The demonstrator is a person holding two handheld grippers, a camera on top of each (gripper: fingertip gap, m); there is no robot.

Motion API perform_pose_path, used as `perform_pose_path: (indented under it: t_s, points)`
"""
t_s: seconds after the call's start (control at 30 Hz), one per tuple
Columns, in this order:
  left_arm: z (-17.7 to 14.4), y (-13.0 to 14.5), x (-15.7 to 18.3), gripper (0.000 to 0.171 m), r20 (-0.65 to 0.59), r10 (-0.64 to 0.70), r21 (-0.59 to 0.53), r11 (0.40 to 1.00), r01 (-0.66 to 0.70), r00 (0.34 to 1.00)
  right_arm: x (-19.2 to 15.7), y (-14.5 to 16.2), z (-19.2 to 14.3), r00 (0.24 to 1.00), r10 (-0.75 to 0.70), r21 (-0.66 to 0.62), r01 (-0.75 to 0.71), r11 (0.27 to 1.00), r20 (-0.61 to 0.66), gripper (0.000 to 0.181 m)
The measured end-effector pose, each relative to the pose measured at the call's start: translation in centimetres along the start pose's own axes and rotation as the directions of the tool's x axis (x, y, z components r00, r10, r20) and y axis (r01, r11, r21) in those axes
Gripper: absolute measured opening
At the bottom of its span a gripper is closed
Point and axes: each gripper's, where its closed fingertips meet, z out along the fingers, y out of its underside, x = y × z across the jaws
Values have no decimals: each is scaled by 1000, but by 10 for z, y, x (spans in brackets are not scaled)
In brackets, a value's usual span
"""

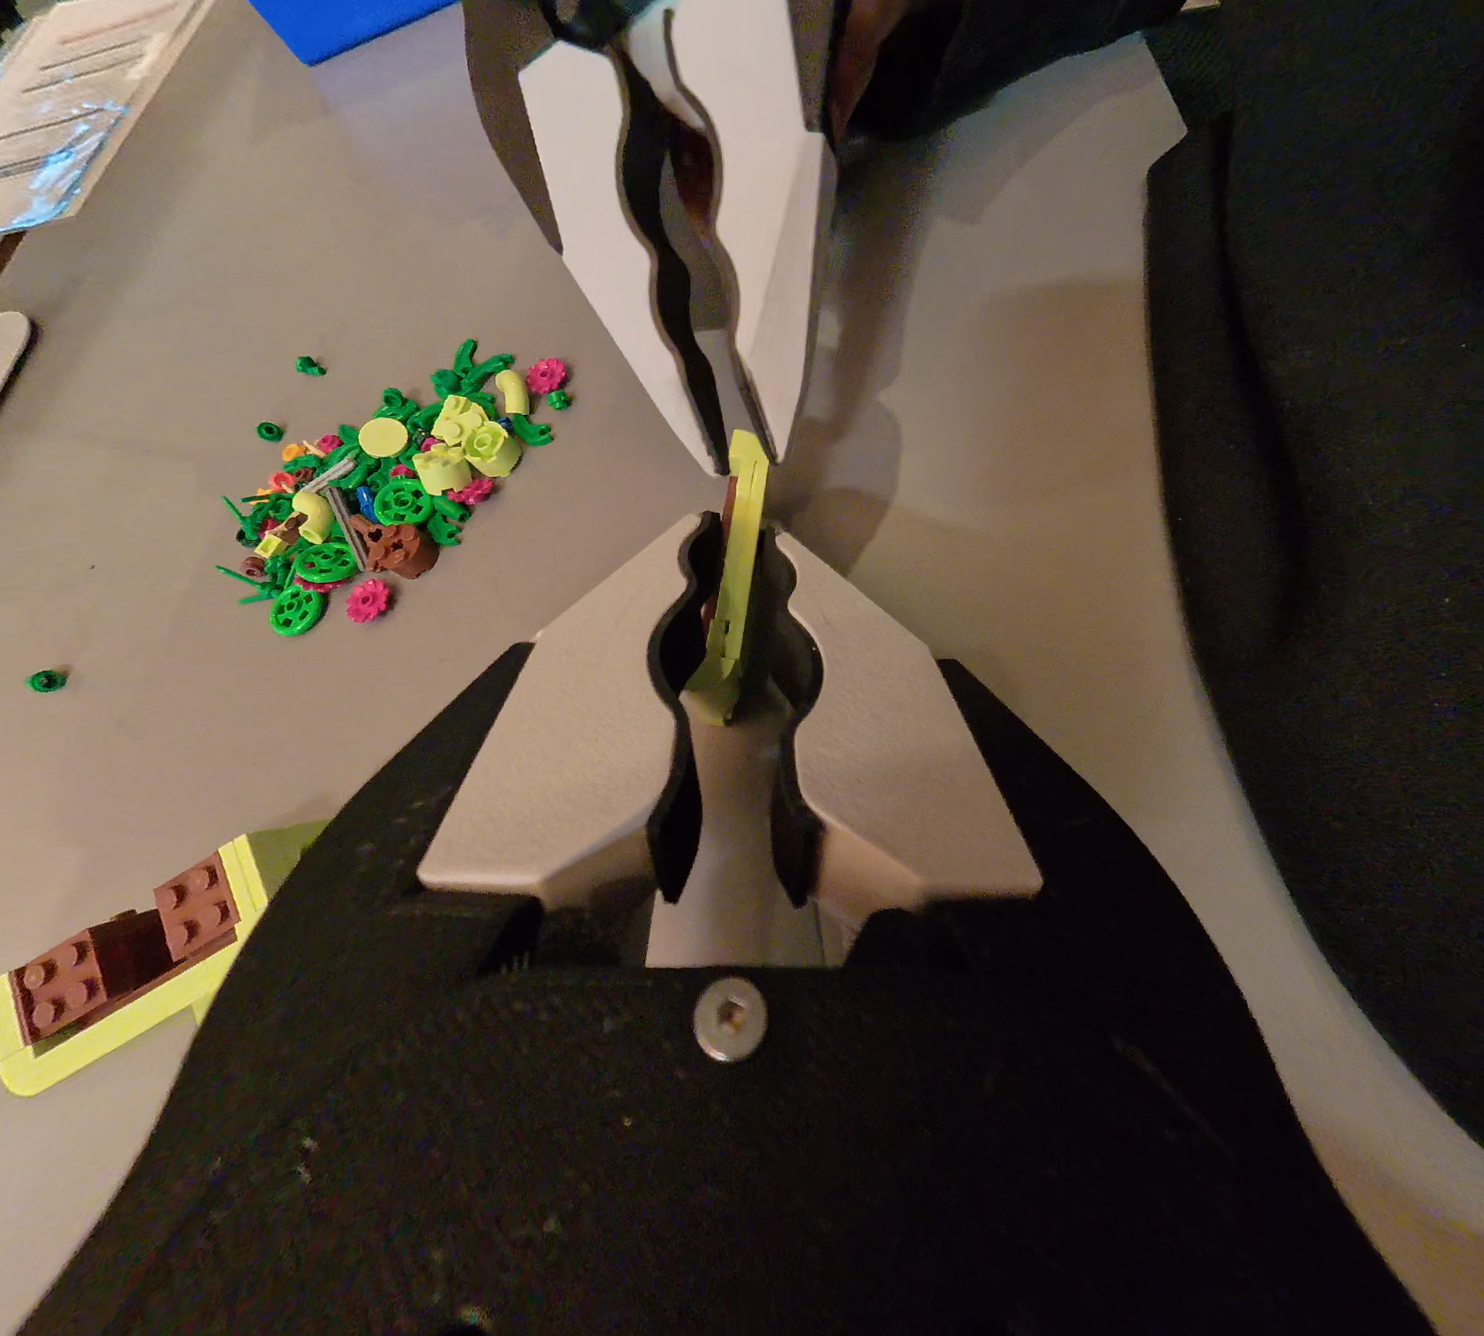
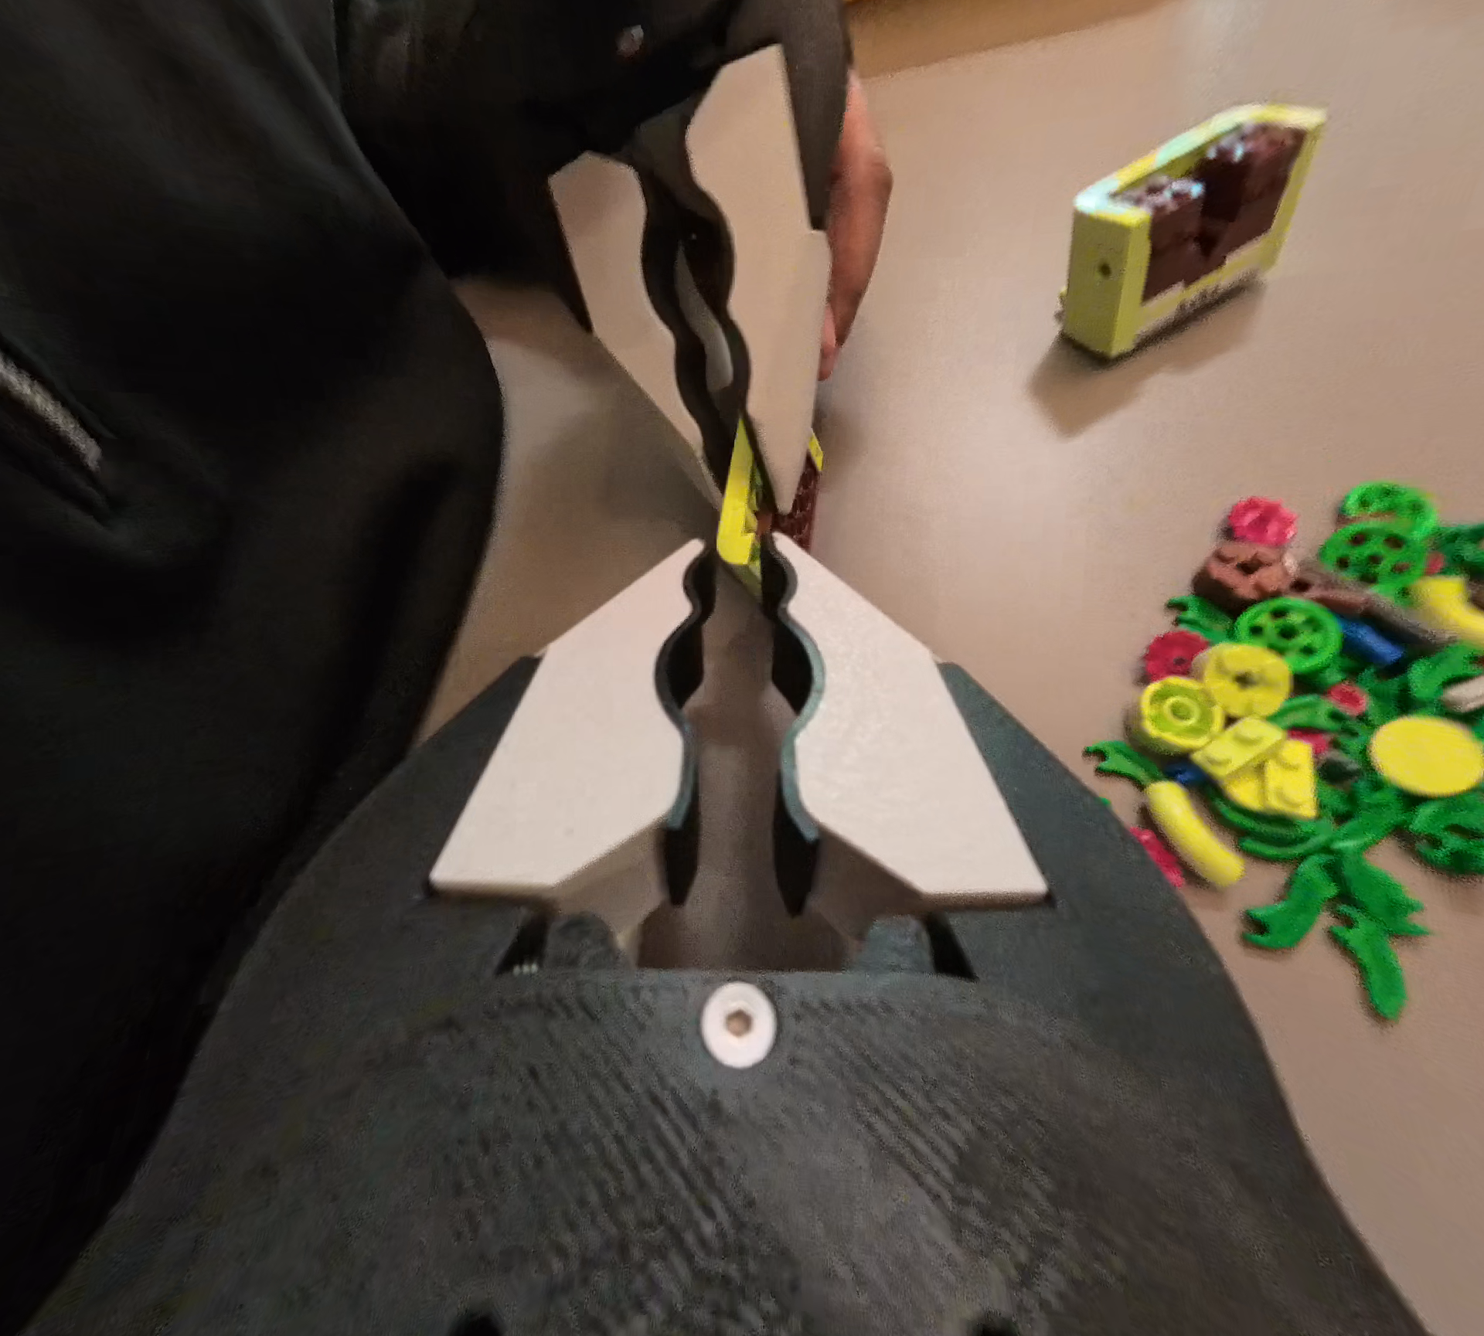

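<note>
Lime-green plate [image 1: 743, 575] with brown brick attached sits clamped edge-on between both my grippers, left gripper [image 1: 735, 527] and right gripper [image 2: 743, 551] pinching opposite ends above the grey table [image 1: 241, 254], near the loose pieces pile [image 1: 377, 495].

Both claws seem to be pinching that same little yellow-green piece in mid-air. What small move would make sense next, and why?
Probably one gripper should let go. The left gripper and the right gripper both have their jaws shut on the same lime plate, held above the table, tip to tip. While both clamp it, neither can carry it anywhere.
</note>
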Motion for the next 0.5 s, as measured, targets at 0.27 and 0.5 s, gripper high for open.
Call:
perform_pose_path:
  t_s: [0.27, 0.5]
  points:
    - [-1, 0, 2, 5, -27, -10, 1, 1000, 10, 1000, 0, 8, 1, 940, -325, -72, 318, 945, -108, 7]
    - [-1, 0, 2, 21, -1, 10, 1, 1000, -10, 1000, 4, 6, 0, 945, -302, -64, 296, 953, -123, 5]
